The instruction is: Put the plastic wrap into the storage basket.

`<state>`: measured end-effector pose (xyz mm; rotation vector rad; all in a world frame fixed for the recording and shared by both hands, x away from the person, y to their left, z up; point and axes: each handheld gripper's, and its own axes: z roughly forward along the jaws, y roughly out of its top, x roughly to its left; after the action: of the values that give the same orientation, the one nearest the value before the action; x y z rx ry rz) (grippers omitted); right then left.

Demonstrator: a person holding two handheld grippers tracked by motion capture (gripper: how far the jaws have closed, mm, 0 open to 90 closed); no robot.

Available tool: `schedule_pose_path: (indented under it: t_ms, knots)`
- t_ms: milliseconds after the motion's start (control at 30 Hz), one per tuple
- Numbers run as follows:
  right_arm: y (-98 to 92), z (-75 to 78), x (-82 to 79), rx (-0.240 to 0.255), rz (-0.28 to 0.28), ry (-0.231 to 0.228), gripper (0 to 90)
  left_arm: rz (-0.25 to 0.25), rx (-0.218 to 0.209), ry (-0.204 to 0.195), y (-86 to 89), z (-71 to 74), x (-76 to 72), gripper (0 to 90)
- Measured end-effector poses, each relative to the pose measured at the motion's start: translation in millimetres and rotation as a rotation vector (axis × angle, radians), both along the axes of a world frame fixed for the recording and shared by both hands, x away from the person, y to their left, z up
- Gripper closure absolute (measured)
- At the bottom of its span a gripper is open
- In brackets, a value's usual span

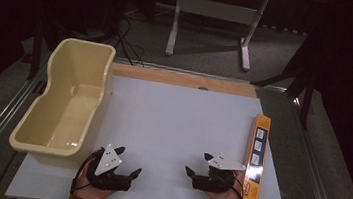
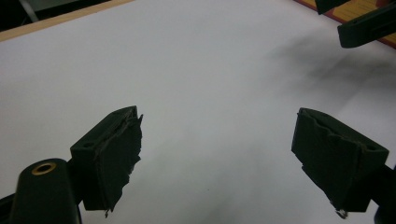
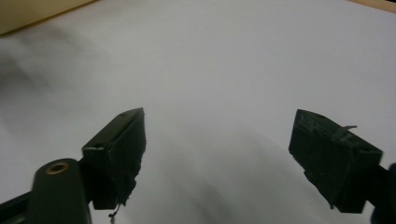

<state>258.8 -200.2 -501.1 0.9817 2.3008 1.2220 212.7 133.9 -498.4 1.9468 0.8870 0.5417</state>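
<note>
Nothing looks begun yet: the long orange cardboard box (image 1: 256, 159) lies flat on the white surface (image 1: 176, 129), just beside the right gripper (image 1: 197, 165). Both it and the left gripper (image 1: 127, 162) stand wide and empty. The cream plastic tub (image 1: 66, 99) holds nothing.

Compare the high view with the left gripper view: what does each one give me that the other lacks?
High view alone: the cream plastic tub at the table's left, the full orange box beside the right gripper, and both hands. Left gripper view alone: the left gripper close up, jaws apart with nothing between them. Both: the white tabletop and the right gripper.
</note>
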Motion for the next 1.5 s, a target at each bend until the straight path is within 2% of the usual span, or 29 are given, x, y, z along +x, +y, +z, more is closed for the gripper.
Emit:
schedule_pose_path:
  t_ms: [33,100,300,700,800,933,1500]
  knots:
    - [1.8,-1.2,-0.3,-0.025,-0.004,0.001,21.6,0.007,-0.006,0.000,1.0,0.3,0.9,16.0]
    - [1.6,-1.0,-0.5,-0.036,-0.007,-0.001,22.8,0.015,-0.010,0.004,2.7,0.2,2.2,16.2]
    - [0.8,1.2,-0.3,-0.041,-0.019,-0.009,23.7,0.034,-0.034,-0.001,8.7,1.9,2.8,16.2]
    - [-4.0,7.3,-0.9,-0.024,-0.012,-0.014,22.3,0.054,-0.046,-0.008,13.0,3.7,3.6,17.1]
    - [-4.2,10.4,-0.7,-0.039,-0.015,-0.023,20.9,0.056,-0.049,-0.011,13.9,4.4,3.1,17.2]
    - [-9.5,16.4,1.6,-0.032,-0.032,-0.039,20.5,0.061,-0.061,-0.029,15.4,5.9,3.0,18.5]
    - [-22.6,29.6,1.1,-0.009,-0.071,-0.056,18.6,0.066,-0.056,-0.033,15.7,6.1,3.6,18.5]
